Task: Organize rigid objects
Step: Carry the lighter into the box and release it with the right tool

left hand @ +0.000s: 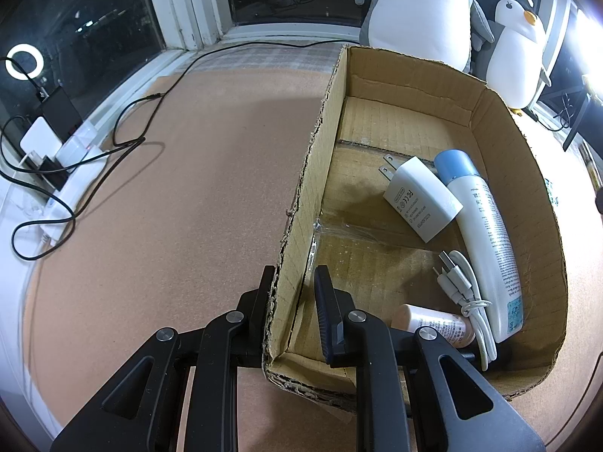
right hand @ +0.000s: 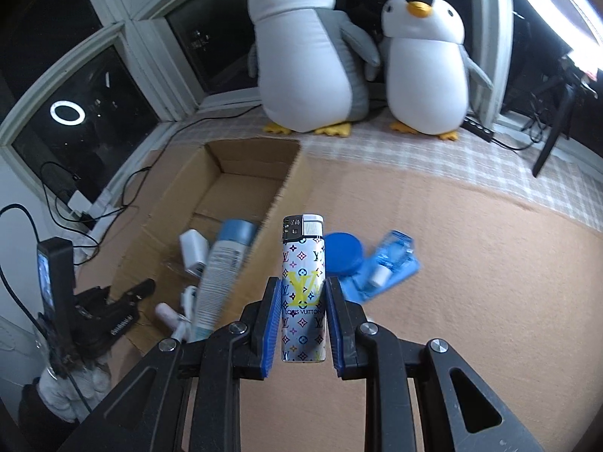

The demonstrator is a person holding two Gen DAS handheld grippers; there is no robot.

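- The right tongs (right hand: 303, 320) were clenched on a lighter (right hand: 303, 290), their blue pads pressed against its two sides at about mid-body.
- The lighter stood upright between the pads, its metal top pointing away from the camera, held above the tan tabletop (right hand: 471, 263) just to the right of an open cardboard box (right hand: 241, 173).
- The lighter looked small, light and stiff; its glossy patterned skin probably made it slippery, so a grip across the flat sides near the middle seemed the safest hold.
- The left tongs (left hand: 294, 293) were clenched on the box's left wall (left hand: 301, 203), one finger outside and one inside, apparently steadying it.
- Inside the box lay a white charger (left hand: 422, 199), a white tube (left hand: 486, 241) with a blue cap, a coiled white cable (left hand: 467, 286) and a small pink bottle (left hand: 433, 324).
- On the tabletop beyond the lighter, a blue lid (right hand: 345, 252) and a clear blue packet (right hand: 384, 267) lay outside the box.
- Two plush penguins (right hand: 309, 56) sat by the dark window.
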